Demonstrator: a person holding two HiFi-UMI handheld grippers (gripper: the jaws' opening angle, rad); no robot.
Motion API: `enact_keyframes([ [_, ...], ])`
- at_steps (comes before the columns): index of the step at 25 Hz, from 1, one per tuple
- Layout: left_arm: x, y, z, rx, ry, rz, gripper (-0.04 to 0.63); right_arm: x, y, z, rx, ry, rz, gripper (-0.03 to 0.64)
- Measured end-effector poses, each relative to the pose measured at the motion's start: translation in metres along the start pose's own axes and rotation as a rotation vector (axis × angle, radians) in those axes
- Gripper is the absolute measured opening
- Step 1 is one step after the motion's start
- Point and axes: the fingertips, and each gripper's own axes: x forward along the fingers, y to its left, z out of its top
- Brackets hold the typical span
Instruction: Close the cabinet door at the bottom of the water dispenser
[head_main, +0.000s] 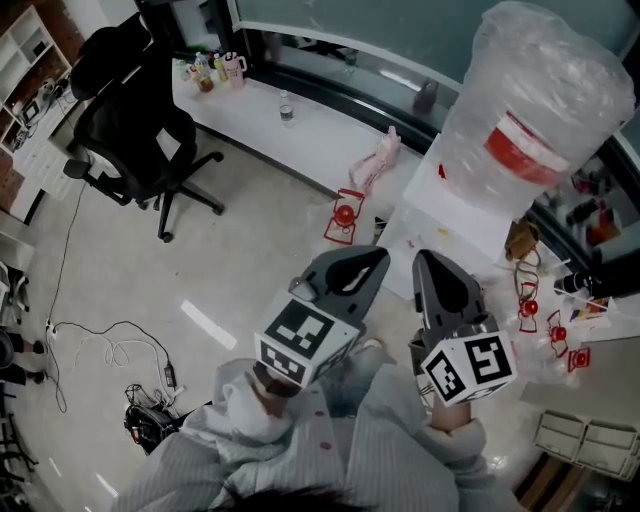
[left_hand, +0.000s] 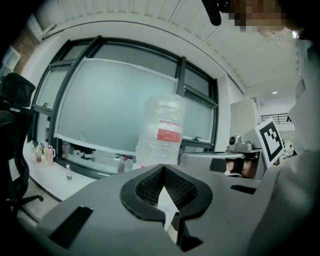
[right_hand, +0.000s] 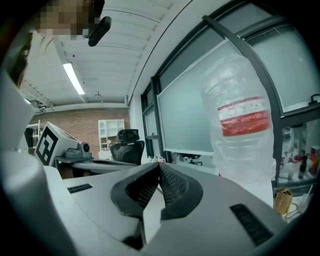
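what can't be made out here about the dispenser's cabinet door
Cabinet door: in no view. The head view looks down on the water dispenser, whose top and bottle hide its lower front.
Gripper views: the left gripper and right gripper block the dispenser's lower part.
Red label print: too blurred to read.
Small bottles on the desk: too small to identify.

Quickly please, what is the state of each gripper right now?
Left gripper: closed, holding nothing.
Right gripper: closed, holding nothing.
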Motion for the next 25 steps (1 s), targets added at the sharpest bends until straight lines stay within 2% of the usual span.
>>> enact_keyframes([
  [5, -0.003, 0.001, 0.002, 0.005, -0.023, 0.013, 0.011, -0.004, 0.006, 0.007, -0.007, -0.013, 0.018, 0.014],
  [25, -0.022, -0.004, -0.010, -0.021, -0.020, 0.015, 0.011, -0.012, 0.033, -0.002, -0.035, 0.018, 0.054, 0.014],
])
